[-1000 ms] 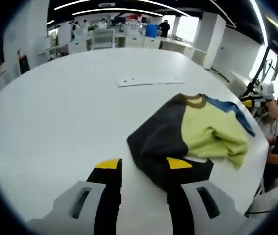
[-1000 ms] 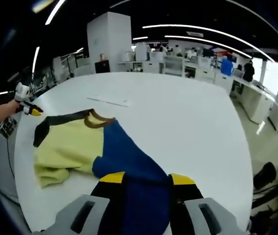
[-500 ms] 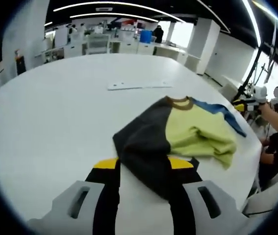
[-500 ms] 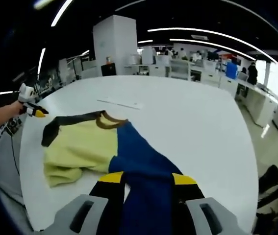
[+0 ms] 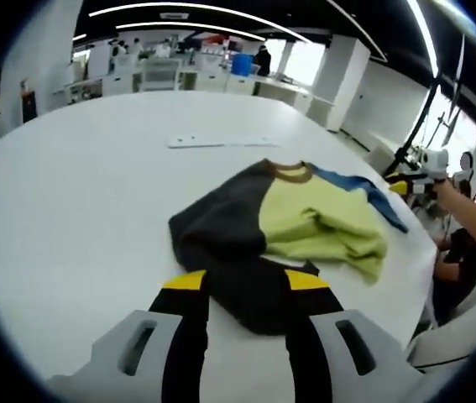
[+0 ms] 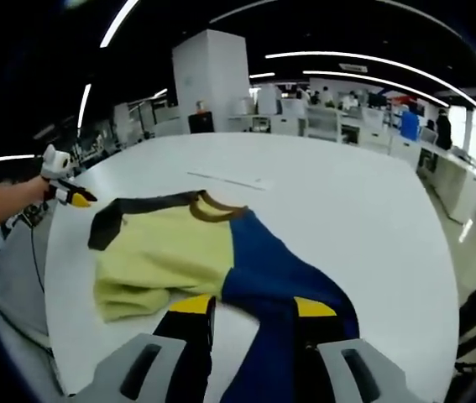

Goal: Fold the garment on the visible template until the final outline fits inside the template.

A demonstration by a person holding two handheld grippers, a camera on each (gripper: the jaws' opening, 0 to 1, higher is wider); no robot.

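The colour-block sweatshirt [image 5: 292, 222] lies rumpled on the white table [image 5: 78, 193]; left gripper [image 5: 247, 284] straddles the grey sleeve, right gripper [image 6: 253, 308] the blue, both parted; a shallow pinch risks slipping.

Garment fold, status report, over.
Left gripper open around dark sleeve. Right gripper open around blue sleeve. Garment bunched, unfolded on table. Nothing blocking.

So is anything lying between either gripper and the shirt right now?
Nothing visible does. The left gripper has the garment's dark sleeve between its jaws, the right gripper has the blue sleeve, and the white table around it is bare.
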